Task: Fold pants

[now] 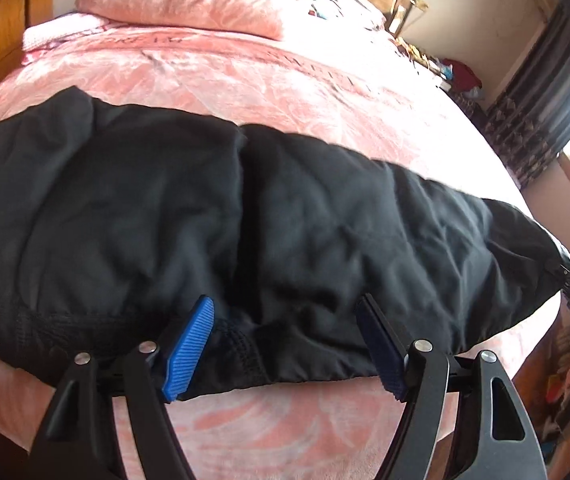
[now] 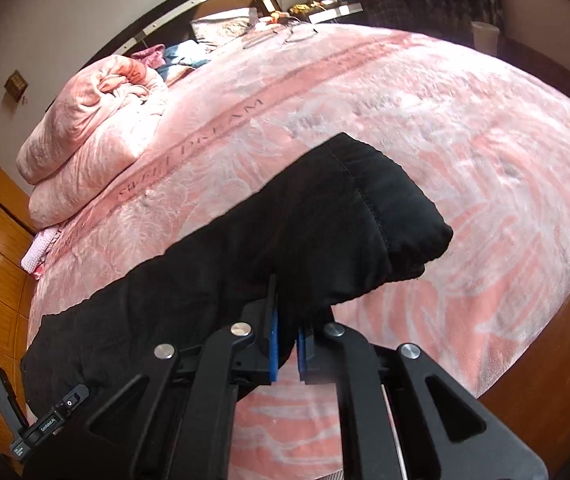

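Black pants (image 1: 245,216) lie lengthwise-folded on the bed (image 1: 285,92); left gripper (image 1: 285,344) wide, right gripper (image 2: 287,350) pinching the cuff; crosswise folds remain.

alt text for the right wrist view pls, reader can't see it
The right gripper is closed on the near edge of the black pants, which lie across a pink bedspread. A bundled pink blanket sits at the far left of the bed.

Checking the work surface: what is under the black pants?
Under the black pants lies a pink patterned blanket covering the bed. Whatever is directly beneath the fabric is hidden.
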Tool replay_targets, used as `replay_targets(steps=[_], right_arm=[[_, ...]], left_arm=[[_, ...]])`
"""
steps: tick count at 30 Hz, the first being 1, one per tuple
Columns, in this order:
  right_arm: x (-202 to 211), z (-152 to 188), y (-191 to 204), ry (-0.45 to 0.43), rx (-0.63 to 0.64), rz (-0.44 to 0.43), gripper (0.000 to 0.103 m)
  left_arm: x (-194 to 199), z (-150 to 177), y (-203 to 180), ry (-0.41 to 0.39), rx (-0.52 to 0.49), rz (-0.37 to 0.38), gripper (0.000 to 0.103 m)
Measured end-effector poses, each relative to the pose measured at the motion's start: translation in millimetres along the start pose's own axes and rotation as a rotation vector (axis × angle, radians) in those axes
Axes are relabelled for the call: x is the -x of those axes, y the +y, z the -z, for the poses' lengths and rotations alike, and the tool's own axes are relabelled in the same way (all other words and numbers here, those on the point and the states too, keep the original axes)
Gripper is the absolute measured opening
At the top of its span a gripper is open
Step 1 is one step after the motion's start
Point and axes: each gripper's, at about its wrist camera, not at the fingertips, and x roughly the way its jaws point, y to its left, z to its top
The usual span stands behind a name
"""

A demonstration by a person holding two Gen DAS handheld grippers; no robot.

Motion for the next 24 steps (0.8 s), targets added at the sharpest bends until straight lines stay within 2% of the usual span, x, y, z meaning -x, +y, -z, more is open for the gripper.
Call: replay_targets(steps=[5,10,14,19,21,24], right_arm=[[26,-9,100,-0.087,0.241,-0.1,0.007],[24,19,198,-0.077,0.485,-0.18,0.009],[4,57,256,0.02,0.612,-0.263,0.009],[-29,113,303,0.156,0.727,-0.295,0.009],[-41,135,313,0.189,0.761,-0.269,0.009],[-56,155,320,0.242,0.807,-0.222,0.02]], left_arm=[[41,-4,37,-0.079,0.069,-0.037,0.076],[48,-5,67,-0.078,0.132,-0.059,0.078],[65,-9,96,-0.141,0.19,-0.112,0.078],[96,-16,150,-0.24,0.302,-0.195,0.079],[101,-14,168,-0.247,0.335,-0.215,0.08],[102,-8,185,-0.24,0.371,-0.219,0.08]])
